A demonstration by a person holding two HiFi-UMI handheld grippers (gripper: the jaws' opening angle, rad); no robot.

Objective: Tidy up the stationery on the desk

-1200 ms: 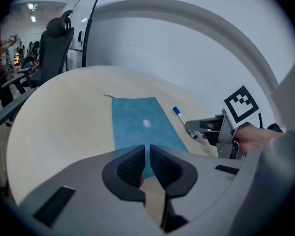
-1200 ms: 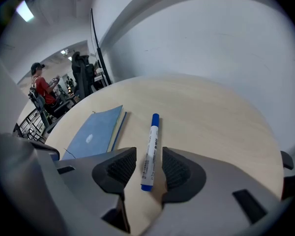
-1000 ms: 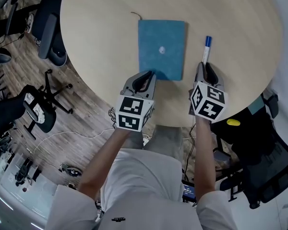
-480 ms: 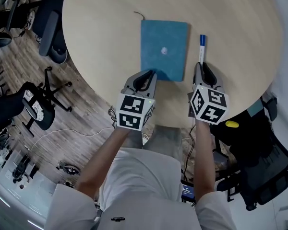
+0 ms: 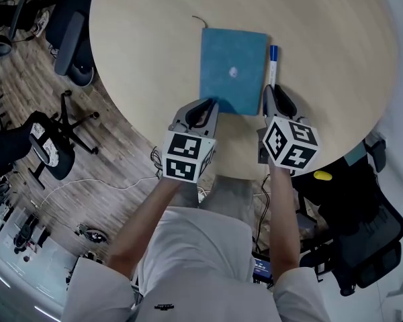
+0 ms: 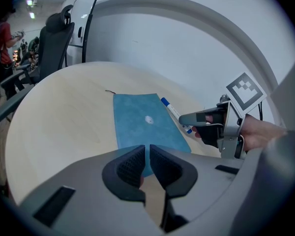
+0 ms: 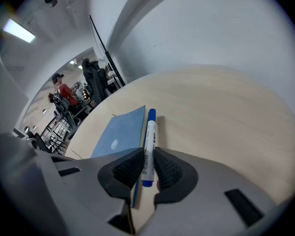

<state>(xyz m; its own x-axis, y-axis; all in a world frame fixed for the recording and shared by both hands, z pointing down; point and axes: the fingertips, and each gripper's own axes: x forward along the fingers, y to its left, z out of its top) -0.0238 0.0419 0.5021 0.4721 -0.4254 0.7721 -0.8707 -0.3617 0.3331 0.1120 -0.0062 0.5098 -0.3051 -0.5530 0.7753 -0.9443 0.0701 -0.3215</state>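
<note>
A blue notebook (image 5: 232, 71) with a small white spot lies flat on the round wooden table (image 5: 148, 39). My left gripper (image 5: 205, 107) is at its near left corner, jaws almost together on the cover's edge (image 6: 147, 154). My right gripper (image 5: 275, 94) is shut on a white marker with a blue cap (image 5: 272, 62), pads pressing its barrel (image 7: 149, 141); these jaws have just been closing on it. The marker points away from me, right beside the notebook's right edge (image 7: 119, 136). The left gripper view also shows the marker (image 6: 172, 111) and the right gripper (image 6: 206, 124).
The table's curved near edge runs just under both grippers. Office chairs (image 5: 70, 39) stand on the floor at the left, and a black chair (image 5: 363, 227) with a yellow object (image 5: 322, 175) at the right. A thin dark cord (image 5: 198, 20) trails from the notebook's far left corner.
My right gripper has carried the marker leftwards, from a gap away to right alongside the notebook's right edge. The left gripper has stayed on the notebook's corner.
</note>
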